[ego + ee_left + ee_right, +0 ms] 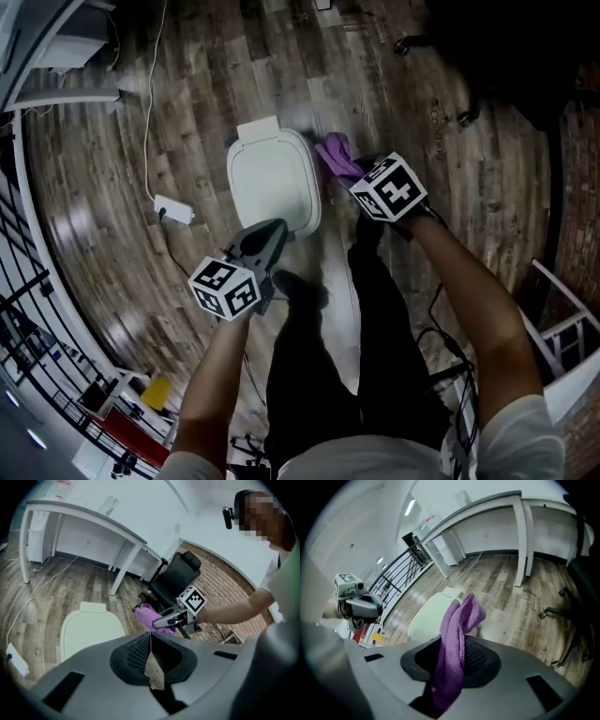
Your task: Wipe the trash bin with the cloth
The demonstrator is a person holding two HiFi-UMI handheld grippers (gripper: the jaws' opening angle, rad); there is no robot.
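Wood floor (187,112): one trash bin (274,183); right gripper (347,171) pinching one cloth (334,150); left gripper (268,234) pressed together

A black office chair (177,581) stands near a white desk (89,520) on wood flooring (112,169).

Wood-plank floor (112,150) throughout; long white desk (84,515) against a white wall; black office chair (176,578) before a brick wall (225,588); black railing (401,569) along one side
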